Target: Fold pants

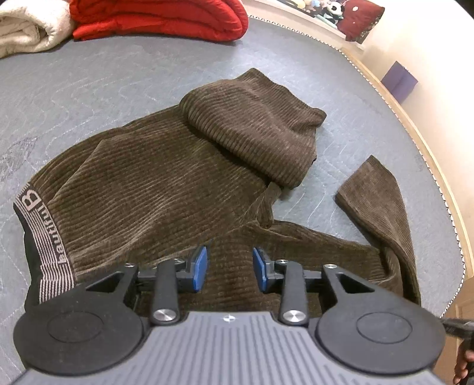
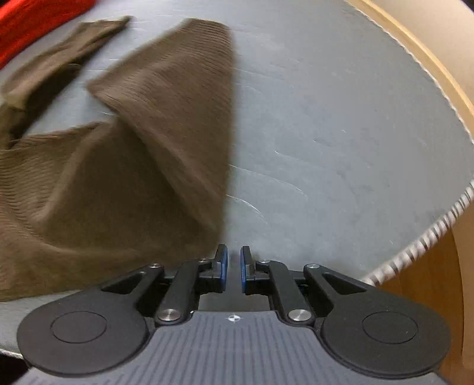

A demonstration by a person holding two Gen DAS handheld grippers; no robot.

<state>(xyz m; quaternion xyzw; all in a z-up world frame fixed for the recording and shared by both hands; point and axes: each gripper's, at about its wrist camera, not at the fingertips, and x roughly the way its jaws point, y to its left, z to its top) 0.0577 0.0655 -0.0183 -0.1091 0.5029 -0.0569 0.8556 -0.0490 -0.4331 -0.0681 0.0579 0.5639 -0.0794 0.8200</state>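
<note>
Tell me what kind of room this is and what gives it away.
Most likely a bedroom: the brown pants lie on a quilted grey mattress with a wooden frame edge, a folded red blanket sits at the far side, and plush toys line the wall.

The left wrist view sits just behind the left gripper (image 1: 229, 268) and looks steeply down past its jaws, close over the brown pants (image 1: 166, 177) spread on the bed (image 1: 103, 88), with a red blanket (image 1: 160, 17) far beyond the jaws. The right wrist view sits just behind the right gripper (image 2: 234, 266), also tilted steeply down and close, motion-blurred, with the bed's edge right of the jaws. Both views share the pants, the grey bed cover and the red blanket.
</note>
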